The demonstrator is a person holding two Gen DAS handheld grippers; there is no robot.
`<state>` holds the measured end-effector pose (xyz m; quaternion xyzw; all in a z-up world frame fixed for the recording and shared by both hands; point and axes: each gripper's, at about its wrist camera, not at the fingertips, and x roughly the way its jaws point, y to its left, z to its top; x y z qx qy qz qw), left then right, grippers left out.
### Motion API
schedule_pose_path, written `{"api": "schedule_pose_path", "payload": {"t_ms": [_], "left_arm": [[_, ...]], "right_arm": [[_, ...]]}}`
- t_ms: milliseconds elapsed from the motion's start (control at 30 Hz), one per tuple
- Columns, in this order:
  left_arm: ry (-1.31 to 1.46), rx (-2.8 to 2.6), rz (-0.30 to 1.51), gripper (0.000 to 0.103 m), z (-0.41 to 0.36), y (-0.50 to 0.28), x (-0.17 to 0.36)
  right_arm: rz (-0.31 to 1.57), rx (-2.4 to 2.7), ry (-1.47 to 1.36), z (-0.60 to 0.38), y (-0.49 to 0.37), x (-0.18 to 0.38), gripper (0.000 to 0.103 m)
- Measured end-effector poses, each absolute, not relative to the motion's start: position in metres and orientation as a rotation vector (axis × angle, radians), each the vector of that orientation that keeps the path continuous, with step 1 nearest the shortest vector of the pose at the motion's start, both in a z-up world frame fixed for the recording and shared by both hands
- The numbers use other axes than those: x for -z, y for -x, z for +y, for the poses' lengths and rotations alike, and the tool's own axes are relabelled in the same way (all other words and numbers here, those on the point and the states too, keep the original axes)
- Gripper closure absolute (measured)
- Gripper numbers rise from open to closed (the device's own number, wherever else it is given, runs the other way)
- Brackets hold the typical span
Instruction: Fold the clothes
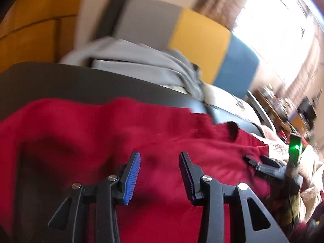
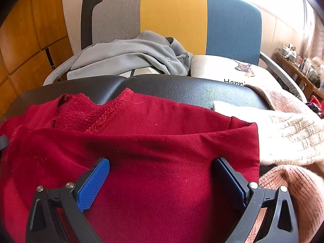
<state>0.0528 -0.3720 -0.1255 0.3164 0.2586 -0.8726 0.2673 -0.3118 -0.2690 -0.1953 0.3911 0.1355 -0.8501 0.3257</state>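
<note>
A dark red garment lies folded over on a black leather surface; its fleecy inside and stitched hem show at the far left. It also fills the lower left wrist view, which is blurred. My right gripper is wide open just above the red cloth, holding nothing. My left gripper is open above the red cloth, empty. The right gripper's body, with a green light, shows at the right of the left wrist view.
A grey garment and a white cushion with a deer print lie on a grey, yellow and blue chair behind. Cream and pink knitwear lie at right. Wooden cupboards stand at left.
</note>
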Motion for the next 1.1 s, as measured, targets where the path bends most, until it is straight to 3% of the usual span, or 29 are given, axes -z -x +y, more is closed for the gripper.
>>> {"api": "schedule_pose_path", "payload": {"t_ms": [167, 300, 467, 600, 700, 833, 1067, 1100], "left_arm": [[-0.862, 2.102, 0.495, 0.054, -0.392, -0.193, 0.120], [-0.934, 2.027, 0.459, 0.048, -0.399, -0.250, 0.126], [-0.952, 2.152, 0.437, 0.044, -0.387, -0.243, 0.126], [-1.151, 2.114, 0.351, 0.044, -0.395, -0.201, 0.162], [-1.168, 2.087, 0.315, 0.033, -0.401, -0.196, 0.172], [-1.149, 2.082, 0.389, 0.029, -0.410, -0.203, 0.173], [-1.289, 1.993, 0.490, 0.032, -0.424, -0.194, 0.170], [-1.288, 1.993, 0.530, 0.058, -0.425, -0.195, 0.166]], "right_arm": [[0.357, 2.227, -1.025, -0.269, 0.311, 0.195, 0.000], [0.360, 2.228, -1.025, -0.269, 0.311, 0.195, 0.000], [0.365, 2.227, -1.025, -0.270, 0.312, 0.195, 0.000], [0.364, 2.224, -1.024, -0.269, 0.312, 0.195, 0.000], [0.361, 2.222, -1.023, -0.268, 0.313, 0.195, 0.000], [0.351, 2.218, -1.021, -0.268, 0.313, 0.195, 0.000], [0.336, 2.212, -1.019, -0.267, 0.313, 0.194, 0.000], [0.335, 2.211, -1.019, -0.267, 0.313, 0.194, 0.000]]}}
